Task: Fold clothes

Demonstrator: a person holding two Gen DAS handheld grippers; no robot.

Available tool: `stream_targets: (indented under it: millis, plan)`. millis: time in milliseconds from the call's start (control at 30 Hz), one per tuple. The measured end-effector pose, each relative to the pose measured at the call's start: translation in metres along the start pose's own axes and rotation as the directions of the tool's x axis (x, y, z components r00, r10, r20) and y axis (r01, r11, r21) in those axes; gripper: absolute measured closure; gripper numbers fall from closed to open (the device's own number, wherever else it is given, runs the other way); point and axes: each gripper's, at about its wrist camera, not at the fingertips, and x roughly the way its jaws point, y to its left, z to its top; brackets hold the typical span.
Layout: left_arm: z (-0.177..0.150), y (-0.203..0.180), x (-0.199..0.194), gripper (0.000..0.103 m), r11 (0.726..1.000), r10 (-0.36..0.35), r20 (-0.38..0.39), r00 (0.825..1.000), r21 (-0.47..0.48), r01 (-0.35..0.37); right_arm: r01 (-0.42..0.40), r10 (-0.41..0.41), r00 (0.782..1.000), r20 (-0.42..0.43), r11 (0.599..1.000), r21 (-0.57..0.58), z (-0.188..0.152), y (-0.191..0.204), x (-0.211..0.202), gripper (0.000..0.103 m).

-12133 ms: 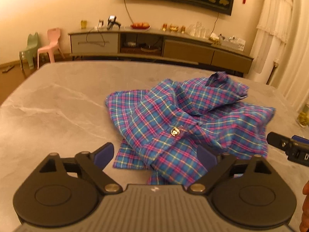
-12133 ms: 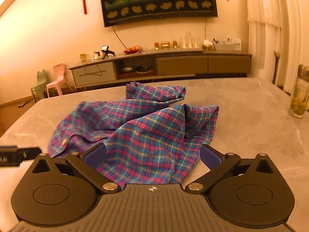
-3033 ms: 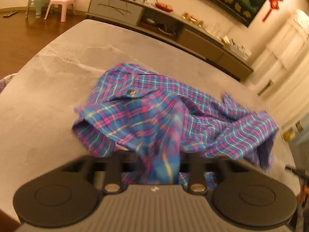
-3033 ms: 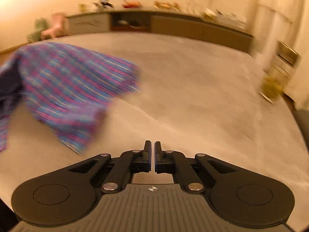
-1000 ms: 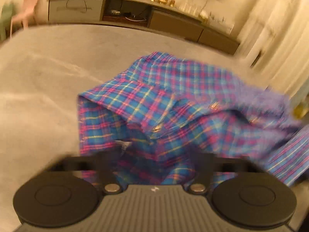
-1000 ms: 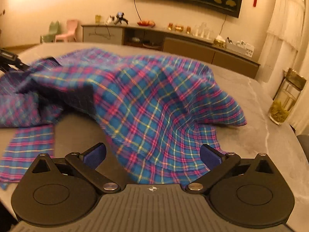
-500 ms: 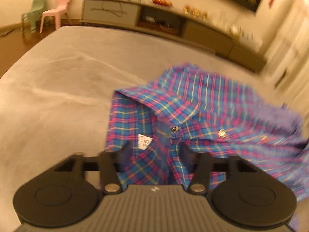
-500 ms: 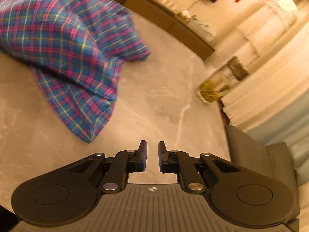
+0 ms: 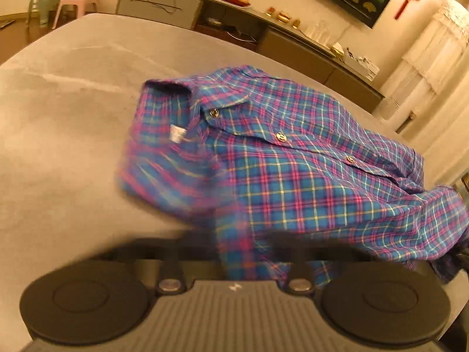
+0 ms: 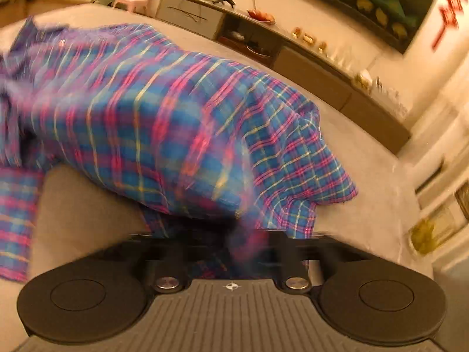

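The grey marbled table point(image 9: 58, 135) is carrying a plaid button-up shirt point(image 9: 293, 158), and the shirt is sitting in a loose, puffed-up heap, button placket up, collar toward the far left, nowhere near a flat fold. Part of it is riding in the air. The left gripper point(image 9: 234, 252) is clenched on a bunch of cloth at the near edge, fabric spilling down between its fingers. The right gripper point(image 10: 234, 237) is buried under blurred plaid, cloth seemingly running into it, but whether it is clamping I cannot tell.

Biggest risk, I'd say: both are gripping bunches, not clean edges, so any pull is likely dragging several layers together and twisting the body.

Next: a loose sleeve point(image 10: 14, 217) is trailing at the left and could get trapped underneath.

Smaller: a glass jar point(image 10: 431, 228) is standing near the table's right side, within reach of a swinging hem.
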Motion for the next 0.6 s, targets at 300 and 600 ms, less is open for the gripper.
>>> stream_targets:
  millis: [300,600]
  plan:
    - [0.034,0.060,-0.048,0.097,0.990,0.052,0.116,0.992,-0.137,-0.036,-0.250,0.245,0.966,0.082,0.966,0.061,-0.008,-0.031,-0.087,0.097]
    - [0.005,0.057,-0.053,0.034,0.986,0.065,0.072,0.995,-0.155,-0.053,-0.400,0.336,0.902,0.269,0.886,0.233,-0.007,-0.100,-0.112,0.001]
